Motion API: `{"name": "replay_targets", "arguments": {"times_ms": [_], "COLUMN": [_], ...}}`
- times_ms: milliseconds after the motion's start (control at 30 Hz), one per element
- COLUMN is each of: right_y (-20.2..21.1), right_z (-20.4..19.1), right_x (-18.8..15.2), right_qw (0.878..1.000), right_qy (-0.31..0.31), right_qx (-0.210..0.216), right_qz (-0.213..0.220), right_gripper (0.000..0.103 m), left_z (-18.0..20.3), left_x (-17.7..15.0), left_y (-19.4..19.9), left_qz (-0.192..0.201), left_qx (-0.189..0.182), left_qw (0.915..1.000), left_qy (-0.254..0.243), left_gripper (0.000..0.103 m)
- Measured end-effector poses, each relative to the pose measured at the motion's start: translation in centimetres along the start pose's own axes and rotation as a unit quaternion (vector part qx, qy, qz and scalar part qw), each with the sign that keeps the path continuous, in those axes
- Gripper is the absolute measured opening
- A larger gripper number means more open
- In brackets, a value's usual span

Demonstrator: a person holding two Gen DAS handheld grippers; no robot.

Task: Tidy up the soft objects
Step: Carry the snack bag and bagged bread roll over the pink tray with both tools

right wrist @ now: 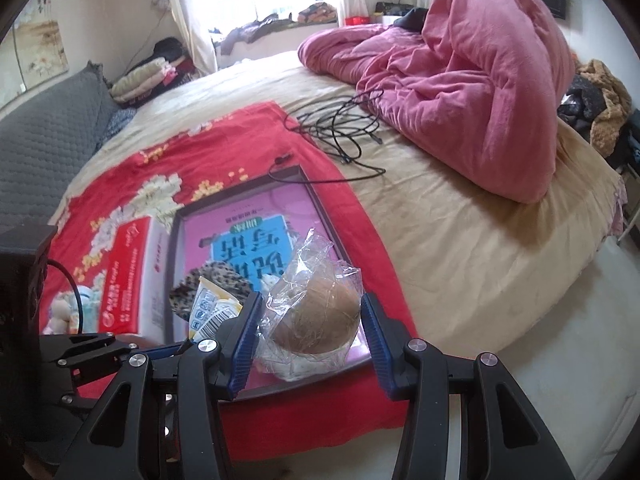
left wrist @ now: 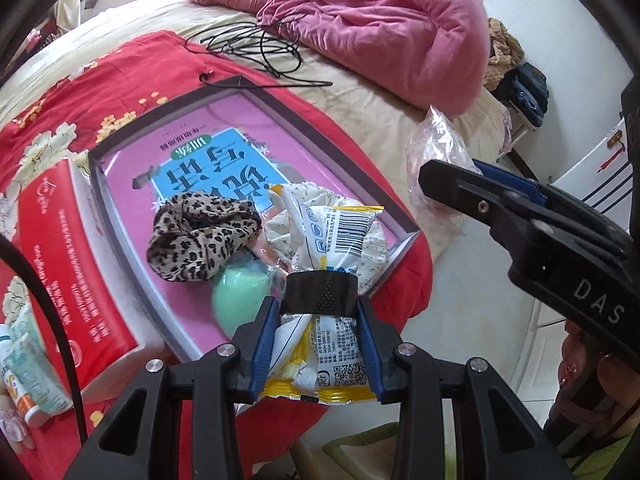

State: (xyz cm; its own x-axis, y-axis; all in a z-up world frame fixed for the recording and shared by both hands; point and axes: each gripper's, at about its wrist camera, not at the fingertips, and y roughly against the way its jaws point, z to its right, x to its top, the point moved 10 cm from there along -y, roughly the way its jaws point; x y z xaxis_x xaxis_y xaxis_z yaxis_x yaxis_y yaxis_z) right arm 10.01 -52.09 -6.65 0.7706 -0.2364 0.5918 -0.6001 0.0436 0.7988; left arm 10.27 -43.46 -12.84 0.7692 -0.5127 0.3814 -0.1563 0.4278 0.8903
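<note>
My left gripper [left wrist: 318, 312] is shut on a white and yellow snack packet [left wrist: 340, 232], with a black band across the packet at the fingertips. The packet hangs over a dark-rimmed tray [left wrist: 240, 80] lined with a pink book. In the tray lie a leopard-print scrunchie [left wrist: 200, 236], a floral scrunchie [left wrist: 280, 232] and a pale green soft ball [left wrist: 240, 300]. My right gripper [right wrist: 310, 308] is shut on a brown bun in clear wrap [right wrist: 320, 316], above the tray's near corner [right wrist: 320, 196]. From the left wrist view the right gripper [left wrist: 460, 176] shows at the right with its clear wrap [left wrist: 436, 148].
A red box [left wrist: 52, 248] stands against the tray's left side, with tubes [left wrist: 32, 376] beside it on a red floral cloth [right wrist: 160, 152]. Black cables [right wrist: 344, 128] and a pink quilt [right wrist: 480, 80] lie farther back on the bed. White floor [left wrist: 480, 300] runs along the bed's right edge.
</note>
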Motion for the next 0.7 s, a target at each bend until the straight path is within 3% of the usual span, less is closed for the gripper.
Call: {"name": "replay_targets", "arguments": {"times_ms": [700], "right_y": [-6.6], "right_z": [-0.2], "right_x": [-0.6], "right_qw": [0.998], "right_qy": [0.026], "right_qx": [0.002], "right_qz": [-0.053], "right_gripper": [0.051], "left_z": [-3.9], "left_x": [0.5], "left_y": [-3.4], "left_qz": [-0.02], "left_qx": [0.04], "left_qw": [0.9988], "left_qy": [0.021], "left_gripper": [0.039]}}
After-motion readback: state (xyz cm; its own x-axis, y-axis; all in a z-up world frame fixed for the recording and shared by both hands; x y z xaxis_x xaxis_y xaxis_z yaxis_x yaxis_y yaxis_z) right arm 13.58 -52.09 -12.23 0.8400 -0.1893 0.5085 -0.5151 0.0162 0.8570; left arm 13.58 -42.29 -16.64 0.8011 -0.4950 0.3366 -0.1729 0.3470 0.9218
